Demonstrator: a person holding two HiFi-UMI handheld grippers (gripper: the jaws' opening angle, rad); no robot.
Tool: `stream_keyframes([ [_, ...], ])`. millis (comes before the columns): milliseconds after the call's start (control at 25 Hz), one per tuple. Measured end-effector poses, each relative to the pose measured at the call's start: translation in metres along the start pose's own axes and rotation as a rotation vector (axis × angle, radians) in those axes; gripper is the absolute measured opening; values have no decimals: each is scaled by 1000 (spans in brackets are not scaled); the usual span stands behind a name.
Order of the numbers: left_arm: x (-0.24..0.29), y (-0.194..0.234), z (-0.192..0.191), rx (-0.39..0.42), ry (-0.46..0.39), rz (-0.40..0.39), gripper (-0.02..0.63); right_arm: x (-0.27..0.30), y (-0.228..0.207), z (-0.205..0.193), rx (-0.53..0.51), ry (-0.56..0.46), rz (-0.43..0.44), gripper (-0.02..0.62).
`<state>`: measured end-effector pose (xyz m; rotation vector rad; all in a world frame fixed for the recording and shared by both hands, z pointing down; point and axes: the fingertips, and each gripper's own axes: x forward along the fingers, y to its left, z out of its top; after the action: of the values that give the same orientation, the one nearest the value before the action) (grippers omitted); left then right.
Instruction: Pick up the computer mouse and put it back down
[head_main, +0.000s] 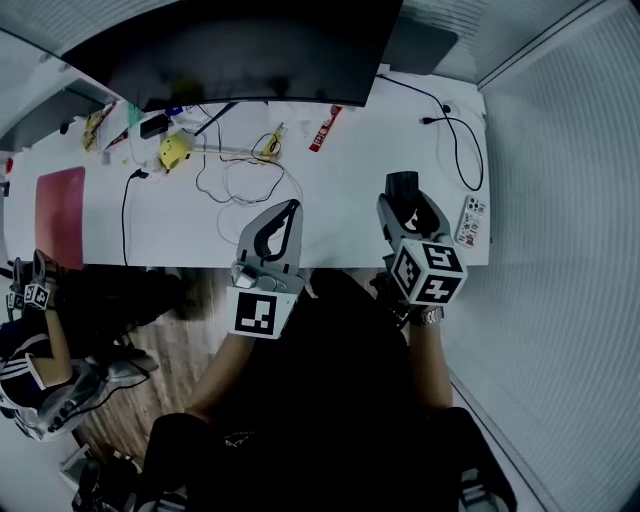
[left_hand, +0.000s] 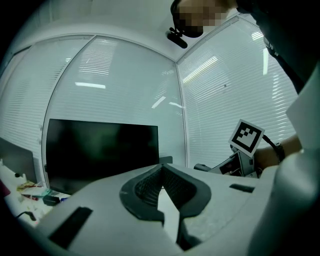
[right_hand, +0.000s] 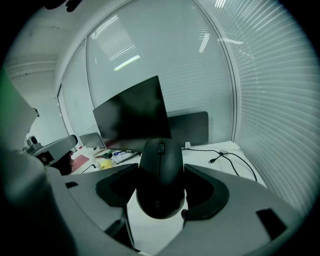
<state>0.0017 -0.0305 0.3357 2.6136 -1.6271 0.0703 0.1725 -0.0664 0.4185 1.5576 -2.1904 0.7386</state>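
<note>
**Status**
- Right gripper: jaws closed on the mouse, one pad on each long side, approx. mid-body. The scroll wheel end points away from the gripper.
- Mouse position: held over the desk, near its front edge, at 1 o'clock of frame centre in the head view. White desk shows under the rear of the mouse in the right gripper view, so it looks lifted. Clearance can't be confirmed.
- Left gripper: jaws shut tip to tip, nothing between them. It hangs at 9 o'clock of the right gripper, off the front edge of the desk.

**Handling (judgement)**
- Light, rigid plastic shell; no flex expected under the pads.
- Smooth curved sides taper toward both ends, so there is a slip risk if the grip moves fwd or back. Keep the hold at the widest section, as now.
- Avoid squeezing the buttons or the wheel on top.
- No cord is visible on the mouse, so prob. no drag.

**Set-down (judgement)**
- Lower flat, base first. Bare desk lies directly below.
- A black cable lies at 2 o'clock of the mouse, apart from it.
- The monitor stands at 11 o'clock, well apart.
</note>
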Motion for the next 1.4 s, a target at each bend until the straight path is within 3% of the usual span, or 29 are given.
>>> stream_keyframes([
  [840, -20, 2, 33, 41, -50, 53, 5, -76, 21, 56, -55, -180, 51, 287],
  [1400, -28, 10, 34, 47, -50, 78, 6, -74, 33, 64, -87, -180, 78, 285],
])
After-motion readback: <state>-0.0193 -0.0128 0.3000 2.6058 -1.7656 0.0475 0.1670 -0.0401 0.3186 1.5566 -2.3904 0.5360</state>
